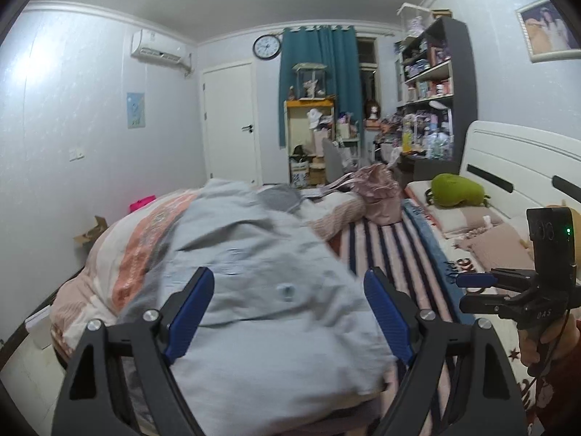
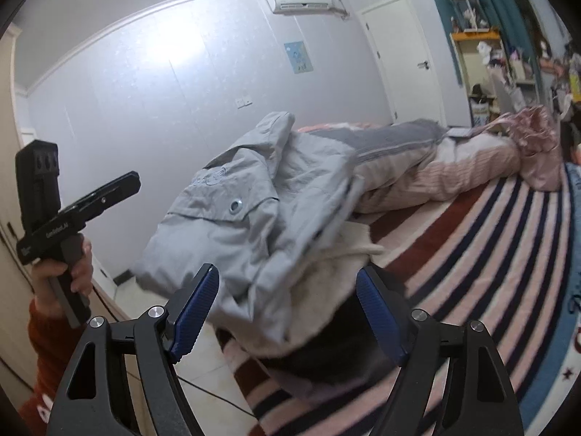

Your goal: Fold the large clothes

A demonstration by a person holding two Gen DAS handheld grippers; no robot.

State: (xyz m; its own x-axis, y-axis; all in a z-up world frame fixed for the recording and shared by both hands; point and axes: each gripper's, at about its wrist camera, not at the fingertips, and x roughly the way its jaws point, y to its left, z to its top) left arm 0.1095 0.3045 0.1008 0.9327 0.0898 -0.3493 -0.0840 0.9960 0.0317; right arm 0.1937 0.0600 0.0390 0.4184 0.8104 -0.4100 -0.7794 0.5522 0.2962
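A large light grey-blue jacket (image 1: 254, 290) lies bunched on the bed over a folded quilt, with a snap button on a pocket flap (image 2: 236, 205). My left gripper (image 1: 288, 283) is open and empty just above the jacket. My right gripper (image 2: 287, 283) is open and empty over the jacket's near hem, where a cream fleece lining (image 2: 326, 283) shows. Each gripper also shows in the other's view: the right one (image 1: 475, 279) at the right edge, the left one (image 2: 120, 185) at the left edge.
The bed has a striped pink, navy and red blanket (image 2: 472, 254) and a pink-and-peach quilt (image 1: 138, 239). A pink bag (image 1: 377, 189), a green plush (image 1: 454, 189) and pillows lie near the white headboard (image 1: 515, 167). Cluttered shelves (image 1: 428, 83) and a door (image 1: 232, 123) stand behind.
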